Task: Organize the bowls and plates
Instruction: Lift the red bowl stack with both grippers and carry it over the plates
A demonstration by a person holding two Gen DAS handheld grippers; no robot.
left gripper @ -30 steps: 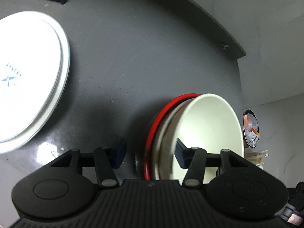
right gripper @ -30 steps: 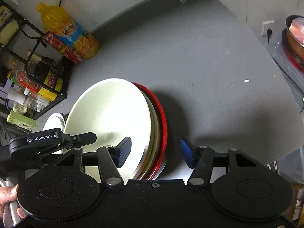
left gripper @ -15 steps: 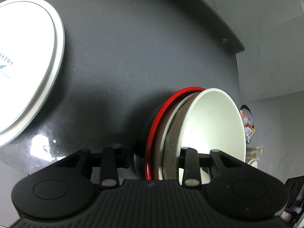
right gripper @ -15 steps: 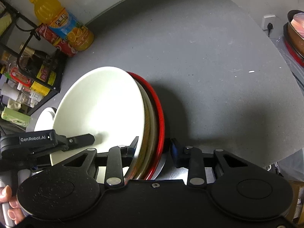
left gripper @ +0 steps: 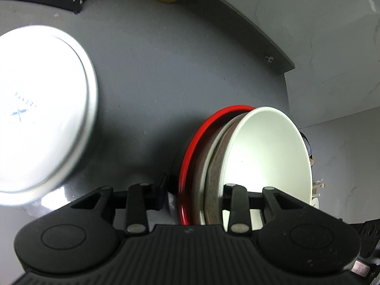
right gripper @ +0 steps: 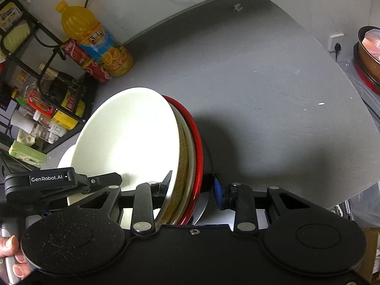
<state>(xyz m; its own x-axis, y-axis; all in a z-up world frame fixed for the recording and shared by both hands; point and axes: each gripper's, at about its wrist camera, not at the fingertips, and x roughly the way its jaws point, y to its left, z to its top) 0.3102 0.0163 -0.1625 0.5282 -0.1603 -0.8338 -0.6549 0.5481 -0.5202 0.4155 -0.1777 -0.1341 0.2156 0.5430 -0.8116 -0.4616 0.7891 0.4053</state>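
- Left gripper (left gripper: 193, 190) clamped across bowl stack (left gripper: 213, 166): one finger outside red bowl (left gripper: 190, 156), other inside cream bowl (left gripper: 268, 156).
- Right gripper (right gripper: 192, 186) also closed on stack, opposite rim.
- Nesting: cream bowl innermost, brown-sided bowl (left gripper: 215, 173) next, red outermost.
- Stack tilted on edge, over grey counter (left gripper: 154, 71).
- White plates (left gripper: 40, 109) stacked far left of left gripper.

- Bowls (left gripper: 268, 161) stand nested near, between both grippers' fingers.
- Plates (left gripper: 40, 109) lie stacked left of the bowls.
- Bottle (right gripper: 95, 40) stands far left, beside the rack (right gripper: 35, 76).
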